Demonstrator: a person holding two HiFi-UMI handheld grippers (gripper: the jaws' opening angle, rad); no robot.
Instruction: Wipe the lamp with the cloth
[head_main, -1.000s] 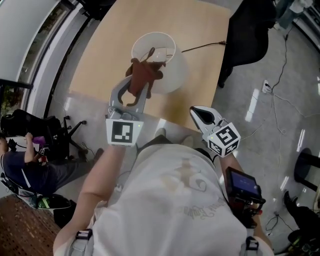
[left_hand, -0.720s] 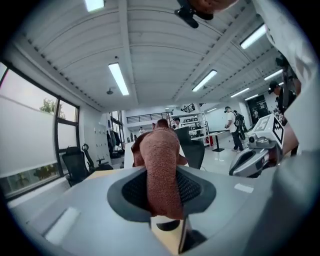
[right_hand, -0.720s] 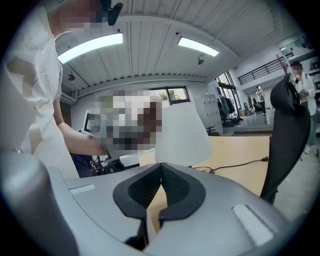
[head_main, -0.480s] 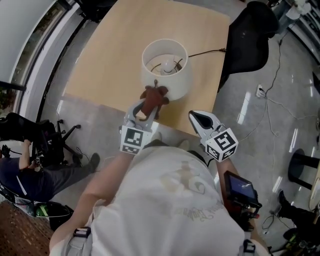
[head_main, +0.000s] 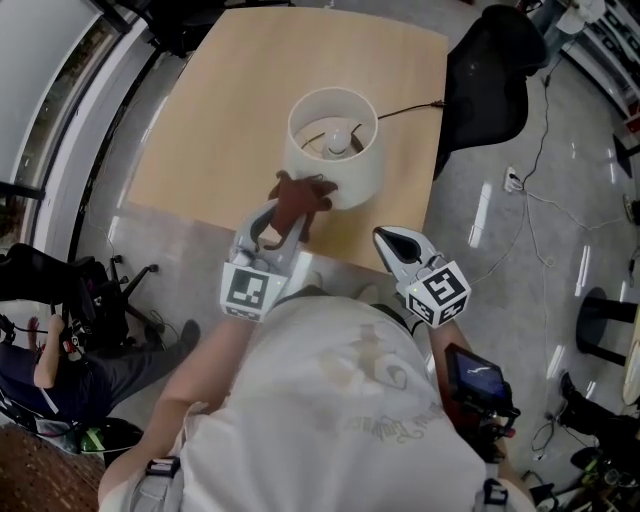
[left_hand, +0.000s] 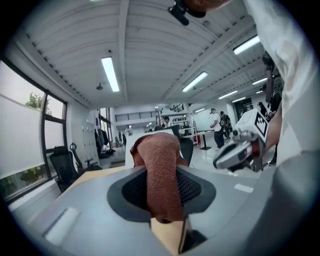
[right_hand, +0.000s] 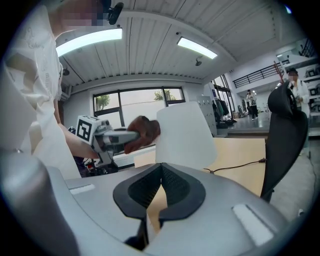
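The pale wooden bench (head_main: 220, 120) fills the upper middle of the head view, with a black chair (head_main: 490, 70) off its right edge. The lamp (head_main: 362, 178) stands on the near right part of the bench. Its white shade is upright, the bulb (head_main: 340, 145) shows inside the open top, and its dark cord (head_main: 405, 108) runs off toward the chair.

The left claw (head_main: 283, 215) reaches over the bench's near edge and is clamped on the brown cloth (head_main: 298, 196). In the left gripper view the cloth (left_hand: 161, 175) hangs between the pads and bunches up past the tips. From the right gripper view that bunch (right_hand: 142, 132) sits right at the shade's (right_hand: 185, 135) left wall, seemingly touching it.

The right claw (head_main: 395, 238) hangs apart to the right, just off the bench's near edge. Its tips are pressed together with nothing between them (right_hand: 161, 172).
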